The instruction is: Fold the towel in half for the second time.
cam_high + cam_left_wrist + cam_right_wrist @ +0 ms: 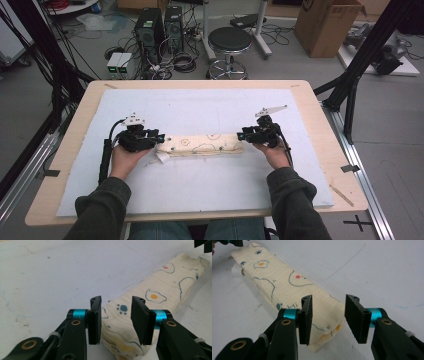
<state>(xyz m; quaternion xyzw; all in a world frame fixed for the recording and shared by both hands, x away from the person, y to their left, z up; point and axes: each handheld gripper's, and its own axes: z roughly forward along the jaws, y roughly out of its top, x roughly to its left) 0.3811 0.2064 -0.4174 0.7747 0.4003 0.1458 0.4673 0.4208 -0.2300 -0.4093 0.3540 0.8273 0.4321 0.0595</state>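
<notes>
A cream cloth [200,145] printed with fried eggs and paw marks lies folded into a long narrow strip across the middle of the white mat [210,105]. My left gripper [159,137] sits at the strip's left end, and my right gripper [242,135] at its right end. In the left gripper view the jaws [117,300] stand open around the folded end of the cloth [155,287] without pressing it. In the right gripper view the jaws [329,298] are likewise open, with the cloth's [282,282] other end lying between them. A small white tag [162,157] sticks out near the left end.
The white mat covers most of a wooden table [320,125]. A thin wooden stick [341,195] lies at the table's right front edge. Beyond the table stand a black stool [229,42], computer towers [160,27] and a cardboard box [327,22].
</notes>
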